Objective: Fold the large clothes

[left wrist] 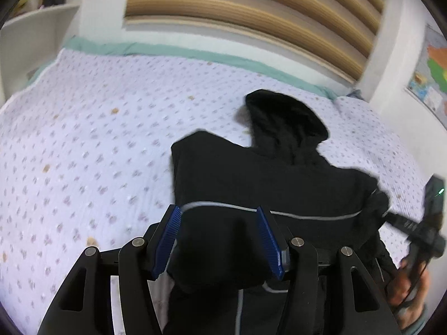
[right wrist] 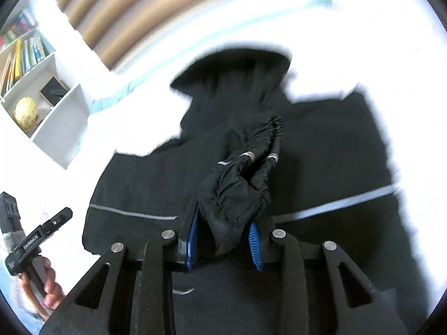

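A black hooded jacket (left wrist: 265, 173) with a thin grey stripe lies on a dotted white bedspread (left wrist: 83, 139), hood pointing to the far side. My left gripper (left wrist: 219, 215) is open above the jacket's near left part, with black fabric between its blue pads (left wrist: 170, 237). In the right wrist view the jacket (right wrist: 321, 145) spreads across the bed, and my right gripper (right wrist: 226, 223) is shut on the bunched sleeve cuff (right wrist: 237, 192), held above the jacket's body. The right gripper also shows in the left wrist view (left wrist: 405, 223), at the jacket's right edge.
A slatted wooden headboard (left wrist: 251, 5) and white wall stand behind the bed. A white bookshelf (right wrist: 36, 89) with books and a globe (right wrist: 26, 111) is at the left. A map (left wrist: 430, 69) hangs on the right wall. The other hand-held gripper (right wrist: 36, 240) shows at the left.
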`<state>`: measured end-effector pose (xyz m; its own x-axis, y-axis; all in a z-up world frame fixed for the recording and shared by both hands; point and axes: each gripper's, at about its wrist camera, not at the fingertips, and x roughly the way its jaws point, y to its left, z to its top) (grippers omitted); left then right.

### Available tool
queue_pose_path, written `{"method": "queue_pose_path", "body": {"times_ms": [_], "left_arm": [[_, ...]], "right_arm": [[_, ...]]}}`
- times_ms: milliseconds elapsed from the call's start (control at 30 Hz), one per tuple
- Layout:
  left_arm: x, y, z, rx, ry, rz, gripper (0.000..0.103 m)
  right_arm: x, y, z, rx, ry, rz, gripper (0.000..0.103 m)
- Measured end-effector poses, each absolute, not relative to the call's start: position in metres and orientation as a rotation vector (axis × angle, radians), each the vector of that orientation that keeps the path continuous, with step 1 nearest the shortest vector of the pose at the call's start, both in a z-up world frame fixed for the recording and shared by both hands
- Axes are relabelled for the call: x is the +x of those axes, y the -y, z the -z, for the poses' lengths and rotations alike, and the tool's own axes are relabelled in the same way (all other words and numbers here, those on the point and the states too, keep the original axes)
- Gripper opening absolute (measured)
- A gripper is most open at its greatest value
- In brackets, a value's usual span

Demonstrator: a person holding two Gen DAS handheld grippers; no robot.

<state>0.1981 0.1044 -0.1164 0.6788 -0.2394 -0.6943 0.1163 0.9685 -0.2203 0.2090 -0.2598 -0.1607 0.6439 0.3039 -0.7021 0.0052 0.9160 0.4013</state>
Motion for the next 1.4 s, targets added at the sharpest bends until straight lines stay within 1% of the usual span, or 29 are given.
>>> {"method": "queue_pose_path", "body": {"times_ms": [133,233,300,367,433,500,567,633,667,700,733,767,800,833,867,900,933,1000,1100,1133,1200,1233,1400], "left_arm": [[0.210,-0.084,0.115,-0.155,-0.801,0.252,0.058],[0.228,-0.058,0.130,-0.161,-0.861,0.311,0.058],[0.241,-0.048,0.149,-0.170,-0.932,0.333,0.058],[0.255,-0.040,0.179,-0.147,-1.017,0.304,0.058],[0.264,-0.034,0.209,-0.111,-1.072,0.281,0.057],[0.267,-0.030,0.221,-0.064,-1.073,0.264,0.057],[0.265,-0.023,0.222,-0.004,-1.060,0.259,0.057],[0.263,-0.020,0.217,0.024,-1.063,0.253,0.057],[0.260,-0.022,0.211,0.021,-1.054,0.257,0.058],[0.257,-0.025,0.203,0.004,-1.039,0.268,0.058],[0.252,-0.030,0.191,-0.042,-1.013,0.305,0.058],[0.249,-0.034,0.184,-0.075,-0.994,0.330,0.058],[0.247,-0.037,0.175,-0.109,-0.971,0.350,0.058],[0.247,-0.040,0.164,-0.140,-0.944,0.359,0.061],[0.249,-0.040,0.160,-0.148,-0.934,0.354,0.068],[0.254,-0.039,0.157,-0.147,-0.925,0.342,0.070],[0.258,-0.036,0.156,-0.138,-0.925,0.333,0.071],[0.274,-0.026,0.167,-0.111,-0.961,0.311,0.071],[0.306,-0.016,0.208,-0.067,-1.092,0.234,0.070],[0.313,-0.015,0.220,-0.042,-1.110,0.220,0.070],[0.311,-0.012,0.236,0.042,-1.047,0.225,0.072],[0.311,-0.012,0.237,0.038,-1.043,0.224,0.072],[0.301,-0.019,0.225,0.019,-1.039,0.238,0.072]], "right_arm": [[0.196,0.298,0.120,0.290,-0.753,-0.081,0.035],[0.195,0.324,0.120,0.284,-0.759,-0.031,0.035],[0.196,0.336,0.132,0.287,-0.778,0.001,0.035],[0.197,0.343,0.153,0.277,-0.818,0.033,0.035],[0.201,0.344,0.185,0.244,-0.879,0.072,0.035],[0.208,0.347,0.220,0.207,-0.954,0.100,0.036],[0.213,0.354,0.249,0.238,-1.020,0.099,0.039],[0.211,0.358,0.247,0.255,-1.019,0.092,0.040],[0.210,0.360,0.240,0.265,-1.032,0.086,0.044],[0.209,0.362,0.236,0.272,-1.035,0.084,0.045],[0.204,0.365,0.223,0.284,-1.021,0.085,0.051],[0.197,0.366,0.206,0.287,-0.978,0.086,0.059],[0.189,0.362,0.185,0.278,-0.915,0.089,0.065],[0.185,0.360,0.170,0.270,-0.867,0.088,0.077],[0.183,0.354,0.153,0.259,-0.812,0.078,0.084],[0.185,0.347,0.143,0.253,-0.790,0.057,0.084],[0.191,0.339,0.139,0.247,-0.789,0.024,0.084],[0.214,0.318,0.143,0.252,-0.838,-0.054,0.084],[0.248,0.293,0.176,0.210,-0.927,-0.032,0.083],[0.262,0.288,0.199,0.195,-0.987,-0.015,0.080],[0.281,0.286,0.242,0.136,-1.106,0.031,0.080],[0.284,0.286,0.258,0.127,-1.118,0.018,0.081],[0.273,0.285,0.253,0.088,-1.081,0.008,0.080]]}}
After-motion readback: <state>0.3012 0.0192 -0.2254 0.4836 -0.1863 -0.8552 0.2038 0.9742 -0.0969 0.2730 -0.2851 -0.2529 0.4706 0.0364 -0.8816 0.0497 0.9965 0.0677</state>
